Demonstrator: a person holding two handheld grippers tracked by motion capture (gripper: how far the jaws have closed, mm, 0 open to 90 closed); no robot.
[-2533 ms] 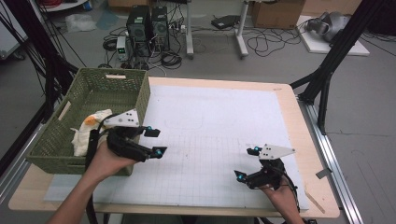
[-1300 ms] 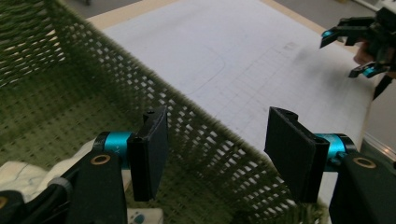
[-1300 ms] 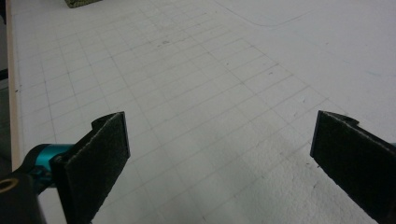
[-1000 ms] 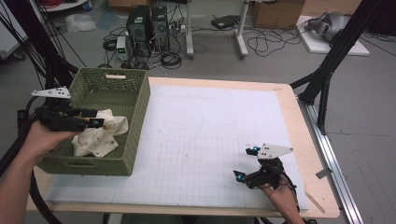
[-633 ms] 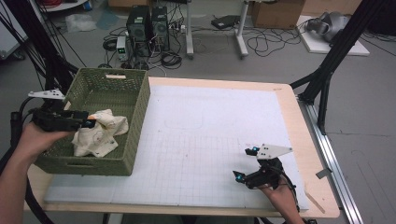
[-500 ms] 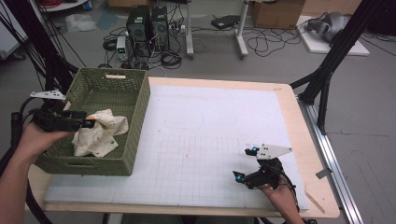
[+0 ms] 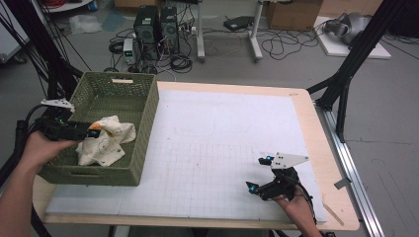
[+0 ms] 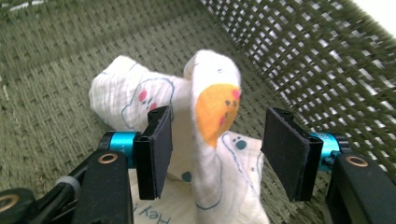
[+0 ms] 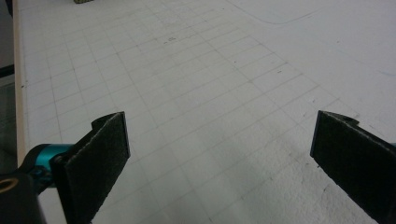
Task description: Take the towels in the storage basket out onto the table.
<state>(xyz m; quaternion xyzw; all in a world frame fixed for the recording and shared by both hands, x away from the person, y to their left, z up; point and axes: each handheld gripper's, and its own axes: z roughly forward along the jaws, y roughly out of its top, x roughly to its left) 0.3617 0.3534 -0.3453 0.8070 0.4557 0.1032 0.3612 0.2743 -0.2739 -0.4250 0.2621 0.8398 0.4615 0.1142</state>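
A white cloth (image 7: pixel 109 143) printed with small coloured figures lies crumpled inside the green woven basket (image 7: pixel 89 175) at the table's left. My left gripper (image 7: pixel 92 131) reaches in over the basket's left rim. In the left gripper view an upright fold of the cloth (image 8: pixel 215 102), with an orange patch on it, stands between the pads of my left gripper (image 8: pixel 222 140). The jaws have just been closing, but gaps remain on both sides of the fold. My right gripper (image 7: pixel 258 173) rests near the mat's front right, open wide over bare mat (image 9: pixel 219 158).
A white gridded mat (image 7: pixel 212 143) covers most of the wooden table (image 7: pixel 341 207). The basket's mesh wall (image 8: pixel 327 56) rises close on the right in the left gripper view. Cables, computer cases and black frame legs stand on the floor beyond the table.
The left hand swung from the mat beside the basket round to the basket's left side, then sank toward the cloth. The cloth now lies more toward the basket's middle. The right gripper has not moved.
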